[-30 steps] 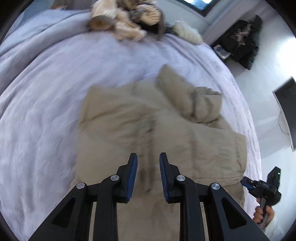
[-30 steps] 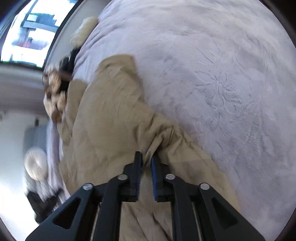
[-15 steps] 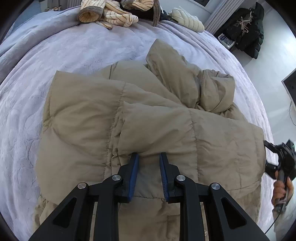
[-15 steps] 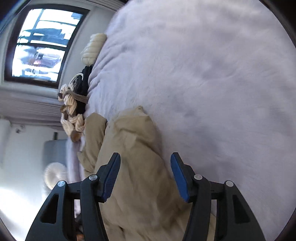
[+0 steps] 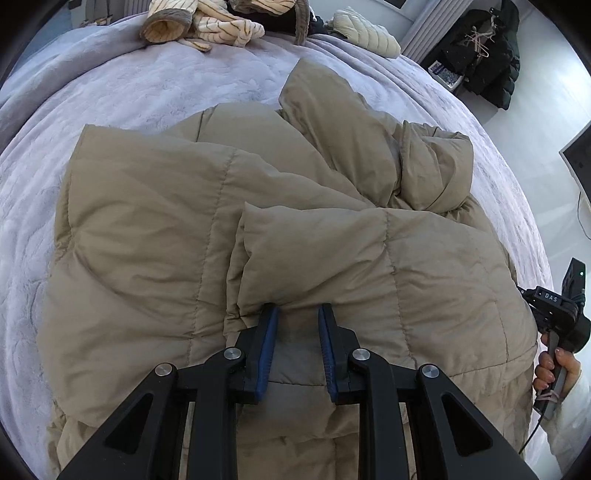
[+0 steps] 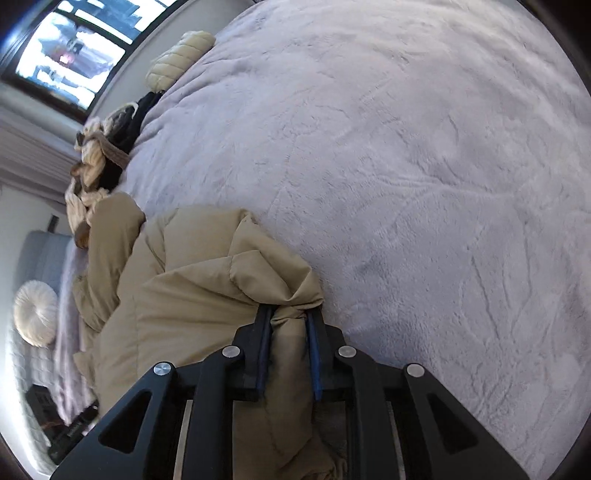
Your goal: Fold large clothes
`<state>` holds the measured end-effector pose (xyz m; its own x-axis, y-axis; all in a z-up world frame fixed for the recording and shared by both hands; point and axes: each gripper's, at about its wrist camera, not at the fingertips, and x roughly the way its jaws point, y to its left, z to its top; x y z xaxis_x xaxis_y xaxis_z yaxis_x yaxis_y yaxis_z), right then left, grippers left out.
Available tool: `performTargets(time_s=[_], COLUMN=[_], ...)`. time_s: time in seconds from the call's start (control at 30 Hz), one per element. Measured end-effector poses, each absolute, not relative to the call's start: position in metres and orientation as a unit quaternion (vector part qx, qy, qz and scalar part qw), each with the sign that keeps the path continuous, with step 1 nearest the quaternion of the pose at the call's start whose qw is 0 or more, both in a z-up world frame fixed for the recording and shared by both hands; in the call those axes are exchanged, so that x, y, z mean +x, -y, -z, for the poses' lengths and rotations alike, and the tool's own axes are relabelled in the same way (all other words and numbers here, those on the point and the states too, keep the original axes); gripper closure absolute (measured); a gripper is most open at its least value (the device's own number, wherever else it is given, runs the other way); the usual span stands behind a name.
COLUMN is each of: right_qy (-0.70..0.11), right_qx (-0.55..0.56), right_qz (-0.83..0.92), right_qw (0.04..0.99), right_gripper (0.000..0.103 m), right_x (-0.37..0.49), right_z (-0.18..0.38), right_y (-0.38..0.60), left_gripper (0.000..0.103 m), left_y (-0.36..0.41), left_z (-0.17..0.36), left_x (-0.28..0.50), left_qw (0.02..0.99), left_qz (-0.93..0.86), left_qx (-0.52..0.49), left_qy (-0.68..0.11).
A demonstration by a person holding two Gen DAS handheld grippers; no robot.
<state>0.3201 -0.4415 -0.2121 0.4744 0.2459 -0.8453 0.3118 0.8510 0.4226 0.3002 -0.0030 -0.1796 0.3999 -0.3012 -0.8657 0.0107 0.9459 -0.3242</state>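
Khaki quilted puffer jacket (image 5: 155,236) lies crumpled on lavender plush bed (image 6: 424,166); left tongs (image 5: 295,314) rest over a hem fold, grip unclear; right tongs (image 6: 286,317), jaws just closing, clench bunched jacket edge.

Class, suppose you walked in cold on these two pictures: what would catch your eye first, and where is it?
A puffy tan quilted jacket sprawls across the lilac bedspread, filling the middle of the left wrist view. The right gripper has just been closing and pinches a bunched edge of it. Striped knitwear lies heaped at the bed's far end.
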Motion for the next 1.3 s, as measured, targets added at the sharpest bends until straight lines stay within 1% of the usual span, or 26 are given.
performTargets(time_s=[0.1, 0.13, 0.3, 0.33, 0.53, 0.77, 0.93, 0.97, 1.0, 1.03, 1.27, 1.3], right_qy=[-0.520, -0.522, -0.523, -0.520, -0.508, -0.536, -0.547, -0.548, -0.550, -0.551, -0.561, -0.563], right_qx=[0.194, 0.176, 0.116, 0.112, 0.130, 0.177, 0.188, 0.189, 0.190, 0.191, 0.203, 0.203], right_qz=[0.045, 0.052, 0.091, 0.096, 0.095, 0.073, 0.051, 0.047, 0.043, 0.040, 0.013, 0.009], right_qw=[0.830, 0.833, 0.840, 0.842, 0.846, 0.822, 0.814, 0.813, 0.812, 0.811, 0.803, 0.801], right_gripper=[0.079, 0.078, 0.078, 0.075, 0.075, 0.075, 0.074, 0.069, 0.061, 0.057, 0.057, 0.057], right_x=[0.321, 0.319, 0.303, 0.298, 0.248, 0.209, 0.187, 0.182, 0.177, 0.174, 0.158, 0.156], right_z=[0.201, 0.198, 0.174, 0.168, 0.139, 0.141, 0.144, 0.144, 0.144, 0.144, 0.143, 0.143], right_y=[0.429, 0.427, 0.422, 0.421, 0.423, 0.412, 0.398, 0.396, 0.393, 0.392, 0.389, 0.389], left_gripper=[0.078, 0.078, 0.078, 0.078, 0.078, 0.078, 0.078, 0.078, 0.078, 0.078, 0.078, 0.076], left_y=[0.004, 0.005, 0.003, 0.002, -0.009, -0.010, -0.004, -0.002, 0.000, 0.002, 0.016, 0.018], left_z=[0.177, 0.176, 0.161, 0.159, 0.142, 0.133, 0.135, 0.135, 0.135, 0.135, 0.130, 0.130], left_x=[0.300, 0.300, 0.297, 0.295, 0.278, 0.249, 0.226, 0.221, 0.218, 0.214, 0.185, 0.180], left_qw=[0.825, 0.824, 0.824, 0.825, 0.826, 0.821, 0.815, 0.815, 0.814, 0.812, 0.807, 0.806], left_qz=[0.094, 0.093, 0.079, 0.078, 0.062, 0.052, 0.045, 0.044, 0.043, 0.043, 0.028, 0.026], left_qx=[-0.128, -0.126, -0.129, -0.129, -0.122, -0.094, -0.075, -0.072, -0.070, -0.069, -0.071, -0.071], left_qy=[-0.543, -0.544, -0.546, -0.545, -0.547, -0.560, -0.572, -0.574, -0.576, -0.577, -0.586, -0.586])
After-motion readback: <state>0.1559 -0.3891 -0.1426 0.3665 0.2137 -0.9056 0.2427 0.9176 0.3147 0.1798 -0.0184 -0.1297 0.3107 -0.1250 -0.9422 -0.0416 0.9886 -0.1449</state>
